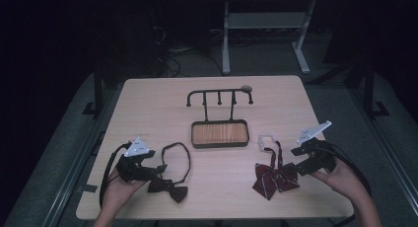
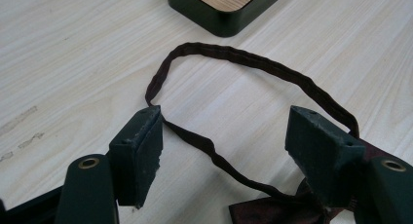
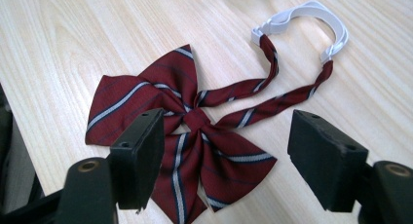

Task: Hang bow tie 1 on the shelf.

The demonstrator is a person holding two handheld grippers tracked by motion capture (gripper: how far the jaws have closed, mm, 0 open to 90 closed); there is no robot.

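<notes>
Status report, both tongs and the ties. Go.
Left tongs open over dark bow tie strap. Right tongs open above striped bow tie. Both ties flat on table. Rack unobstructed.

A plain dark-brown fabric bow tie (image 1: 168,188) with a thin looped neck strap (image 2: 253,68) lies flat at the table's near left, while a maroon, white-striped ribbon bow (image 3: 180,131) with a white elastic band (image 3: 304,17) lies flat at the near right.

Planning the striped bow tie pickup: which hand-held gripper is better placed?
Right. The right hand-held gripper is open just above the striped bow tie; the left hand-held gripper is across the table by the dark bow tie.
</notes>
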